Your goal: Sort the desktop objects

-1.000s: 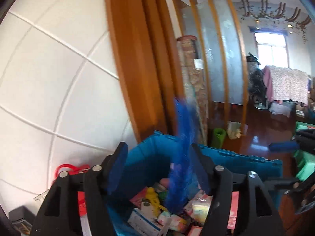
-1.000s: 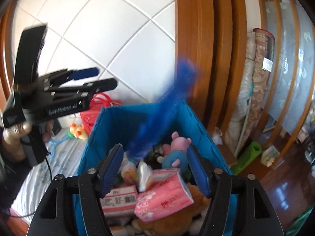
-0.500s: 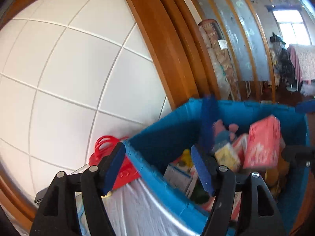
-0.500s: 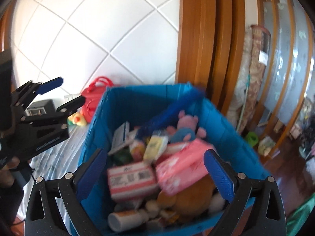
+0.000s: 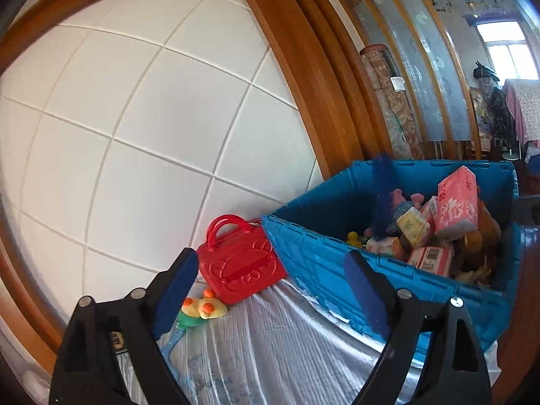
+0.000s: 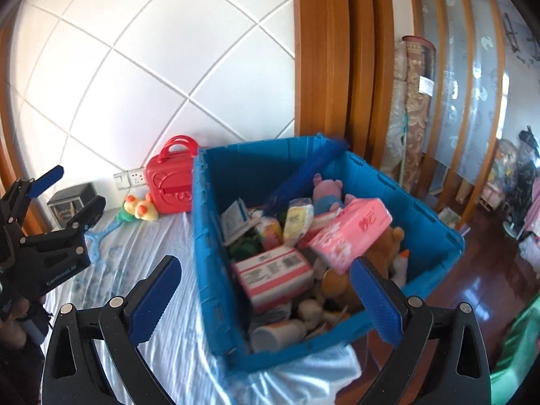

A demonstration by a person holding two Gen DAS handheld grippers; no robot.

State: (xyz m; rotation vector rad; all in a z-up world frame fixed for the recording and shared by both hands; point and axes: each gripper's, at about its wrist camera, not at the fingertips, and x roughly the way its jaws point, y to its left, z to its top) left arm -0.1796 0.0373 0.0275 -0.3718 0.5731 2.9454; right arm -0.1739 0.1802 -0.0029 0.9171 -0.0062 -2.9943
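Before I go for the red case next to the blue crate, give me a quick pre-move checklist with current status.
1. Left tongs empty: ok, nothing between them, jaws opening.
2. Right tongs empty: ok, wide open.
3. Red case reachable: ok, upright against the wall, touching the blue crate.
4. Duck toy out of the way: not ok, lies just in front of the case.
5. Blue feather settled in the crate: ok, leaning on its far wall.
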